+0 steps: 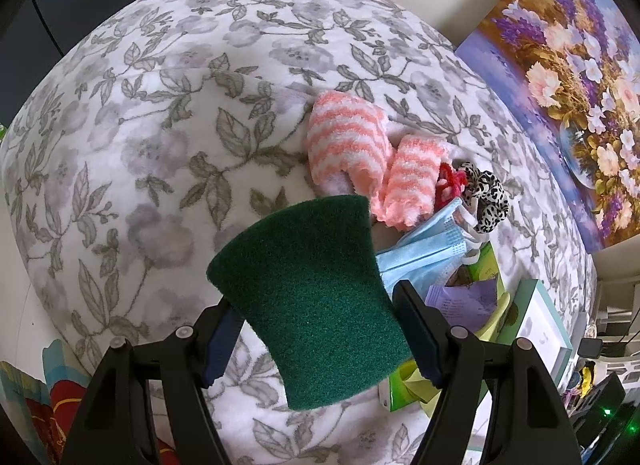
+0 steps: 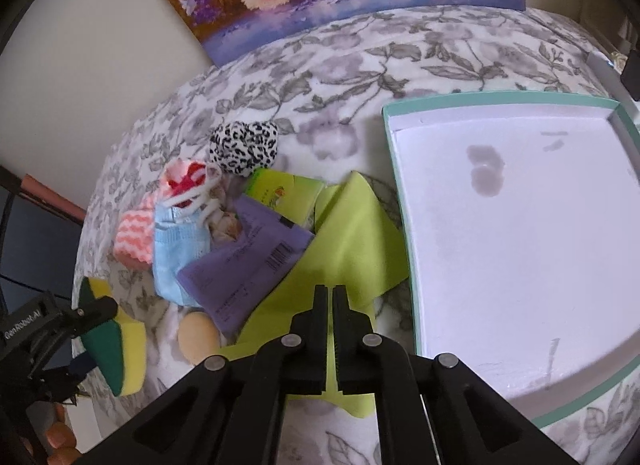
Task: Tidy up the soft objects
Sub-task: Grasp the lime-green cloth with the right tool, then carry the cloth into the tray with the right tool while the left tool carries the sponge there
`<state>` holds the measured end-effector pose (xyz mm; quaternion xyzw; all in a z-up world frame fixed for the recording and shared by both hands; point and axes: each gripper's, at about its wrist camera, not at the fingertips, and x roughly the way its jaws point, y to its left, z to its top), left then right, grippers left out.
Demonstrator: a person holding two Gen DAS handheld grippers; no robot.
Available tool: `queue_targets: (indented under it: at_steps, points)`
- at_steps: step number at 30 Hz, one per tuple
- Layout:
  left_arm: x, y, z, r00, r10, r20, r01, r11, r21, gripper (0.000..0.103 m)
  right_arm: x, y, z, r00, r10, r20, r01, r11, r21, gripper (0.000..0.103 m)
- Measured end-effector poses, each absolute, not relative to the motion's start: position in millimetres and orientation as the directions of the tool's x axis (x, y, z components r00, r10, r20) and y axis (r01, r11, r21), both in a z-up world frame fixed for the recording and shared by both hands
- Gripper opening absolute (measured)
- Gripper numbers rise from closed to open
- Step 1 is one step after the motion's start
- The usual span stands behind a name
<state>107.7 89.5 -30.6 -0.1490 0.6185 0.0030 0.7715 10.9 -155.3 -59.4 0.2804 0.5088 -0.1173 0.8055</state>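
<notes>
so left fingers (image 1: 316, 329) clamp green-yellow sponge (image 1: 312, 297); right fingers (image 2: 330, 305) pinch lime cloth (image 2: 352, 241)

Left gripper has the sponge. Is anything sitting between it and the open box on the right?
Yes. The left gripper holds the sponge on the far side of the pile from the teal-rimmed box: blue face mask, purple packet and lime cloth, which the shut right gripper pinches. The box interior looks bare.
</notes>
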Motion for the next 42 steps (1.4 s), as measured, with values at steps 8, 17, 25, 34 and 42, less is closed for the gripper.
queue_targets:
  at_steps: [8, 17, 25, 34, 42]
  points:
    - [107, 87, -30, 0.232, -0.189, -0.954, -0.178, 0.956, -0.232, 0.075, 15, -149, -62, 0.432, 0.066, -0.899, 0.466, 0.837, 0.286, 0.034]
    - [109, 84, -30, 0.226, -0.200, -0.953, -0.162, 0.957, -0.239, 0.075, 22, -145, -73, 0.380, 0.018, -0.925, 0.474, 0.854, 0.212, 0.050]
    - [113, 85, -32, 0.220, -0.208, -0.953, -0.161, 0.956, -0.246, 0.075, 29, -138, -88, 0.331, -0.007, -0.944, 0.476, 0.865, 0.161, 0.051]
    - [114, 85, -33, 0.222, -0.207, -0.953, -0.164, 0.955, -0.246, 0.075, 30, -132, -87, 0.337, -0.008, -0.941, 0.464, 0.872, 0.158, 0.008]
    - [114, 83, -31, 0.232, -0.197, -0.953, -0.157, 0.959, -0.236, 0.075, 27, -140, -73, 0.392, 0.031, -0.920, 0.470, 0.852, 0.229, 0.005]
